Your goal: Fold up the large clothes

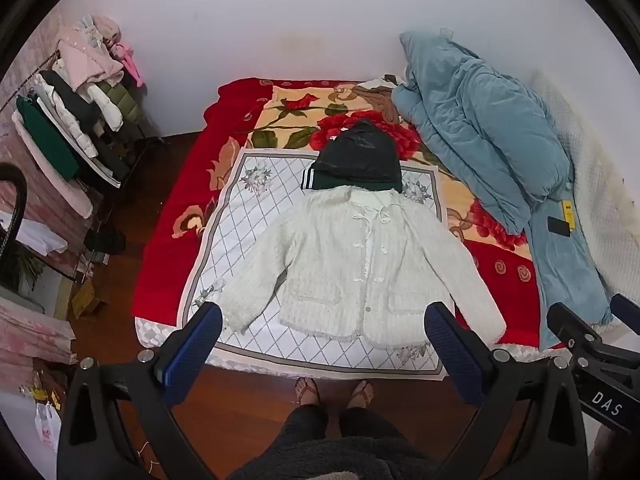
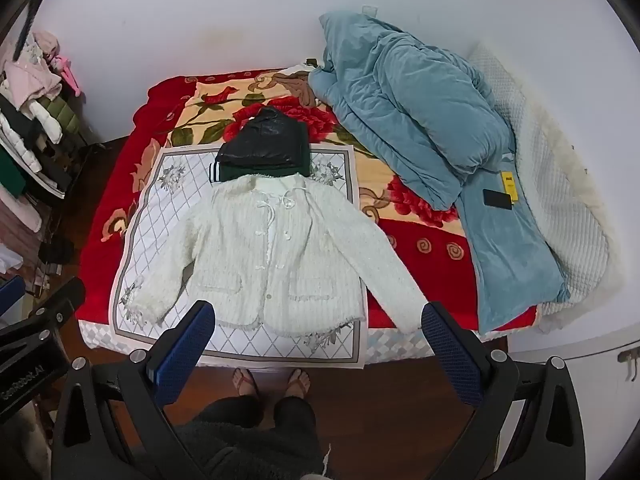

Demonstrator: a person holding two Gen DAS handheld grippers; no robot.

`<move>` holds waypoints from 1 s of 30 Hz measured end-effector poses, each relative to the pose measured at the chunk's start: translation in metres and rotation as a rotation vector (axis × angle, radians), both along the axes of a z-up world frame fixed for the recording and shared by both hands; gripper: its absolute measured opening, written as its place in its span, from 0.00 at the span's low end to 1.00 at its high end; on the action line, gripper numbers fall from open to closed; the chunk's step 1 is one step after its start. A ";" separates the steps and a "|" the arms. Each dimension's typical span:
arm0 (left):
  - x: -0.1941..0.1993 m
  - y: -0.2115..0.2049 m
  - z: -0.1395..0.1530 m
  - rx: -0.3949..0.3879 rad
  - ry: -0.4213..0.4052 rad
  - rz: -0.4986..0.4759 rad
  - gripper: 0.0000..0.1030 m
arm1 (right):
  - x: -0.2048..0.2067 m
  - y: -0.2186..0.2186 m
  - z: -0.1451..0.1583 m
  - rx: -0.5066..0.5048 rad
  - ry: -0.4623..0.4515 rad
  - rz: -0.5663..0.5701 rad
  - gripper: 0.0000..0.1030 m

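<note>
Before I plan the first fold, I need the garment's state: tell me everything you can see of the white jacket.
The white jacket is fuzzy, ribbed-looking knit with front ties, small buttons and two patch pockets. It lies flat, front up, closed, unfolded, sleeves angled outward, on the diamond-patterned cloth. Its collar meets the dark folded clothes behind. Its right sleeve runs onto the red floral blanket. Neither gripper touches it.

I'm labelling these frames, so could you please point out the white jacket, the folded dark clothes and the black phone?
white jacket (image 1: 352,264), left wrist view, chest.
folded dark clothes (image 2: 266,142), right wrist view, top black layer.
black phone (image 2: 497,199), right wrist view, screen middle.
</note>
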State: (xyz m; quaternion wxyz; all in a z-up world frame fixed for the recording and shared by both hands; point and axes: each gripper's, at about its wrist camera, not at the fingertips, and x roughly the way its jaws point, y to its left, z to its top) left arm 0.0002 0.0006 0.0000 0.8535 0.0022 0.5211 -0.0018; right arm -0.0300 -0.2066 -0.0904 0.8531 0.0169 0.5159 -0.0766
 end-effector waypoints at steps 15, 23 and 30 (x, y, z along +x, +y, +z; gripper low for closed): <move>0.000 0.001 0.000 0.018 -0.005 0.003 1.00 | 0.001 0.000 -0.002 0.004 -0.003 -0.003 1.00; 0.002 0.007 0.002 0.027 -0.008 0.000 1.00 | 0.002 -0.002 0.001 0.007 0.000 0.001 1.00; 0.004 0.003 0.010 0.046 -0.019 -0.003 1.00 | 0.008 0.000 -0.002 0.007 -0.004 -0.003 1.00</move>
